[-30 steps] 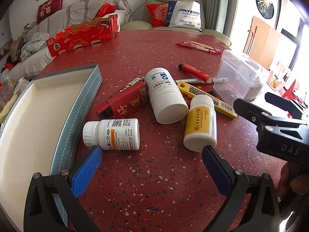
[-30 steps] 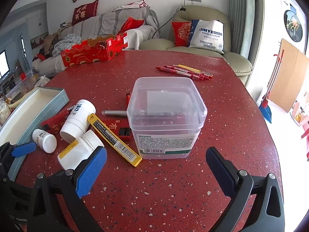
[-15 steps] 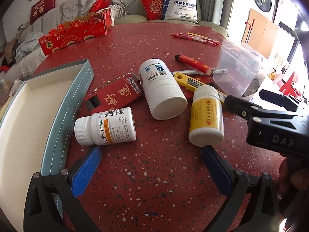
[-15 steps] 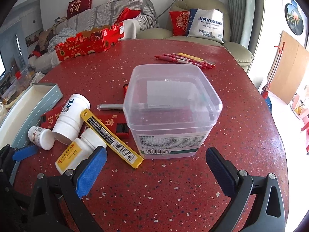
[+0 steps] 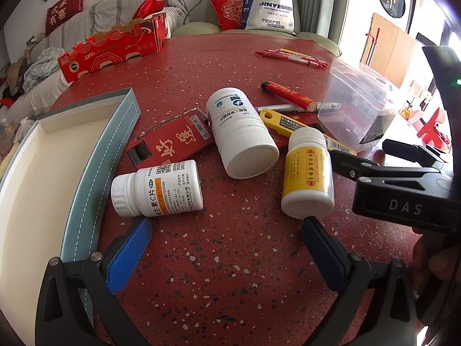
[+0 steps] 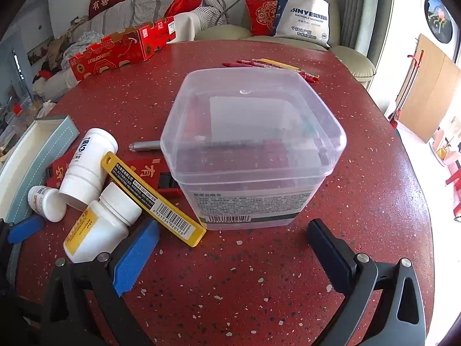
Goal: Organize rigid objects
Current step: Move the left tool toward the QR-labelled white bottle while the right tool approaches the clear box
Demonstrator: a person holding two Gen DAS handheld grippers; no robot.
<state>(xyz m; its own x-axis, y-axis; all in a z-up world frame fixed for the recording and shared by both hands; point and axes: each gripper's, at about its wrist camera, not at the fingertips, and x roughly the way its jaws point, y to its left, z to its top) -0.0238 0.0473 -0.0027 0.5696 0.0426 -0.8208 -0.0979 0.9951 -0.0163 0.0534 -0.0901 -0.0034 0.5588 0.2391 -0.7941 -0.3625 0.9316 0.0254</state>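
both wrist views low, near table, facing sofa, sharing bottles

i've brought my left gripper closer to the orange-label bottle, and my right gripper closer to the clear tub. both sets of jaws are spread as wide as before.

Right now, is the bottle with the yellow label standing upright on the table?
No, the yellow-label bottle lies on its side on the red table, cap pointing away from the left gripper.

Home living room: sofa, cushions
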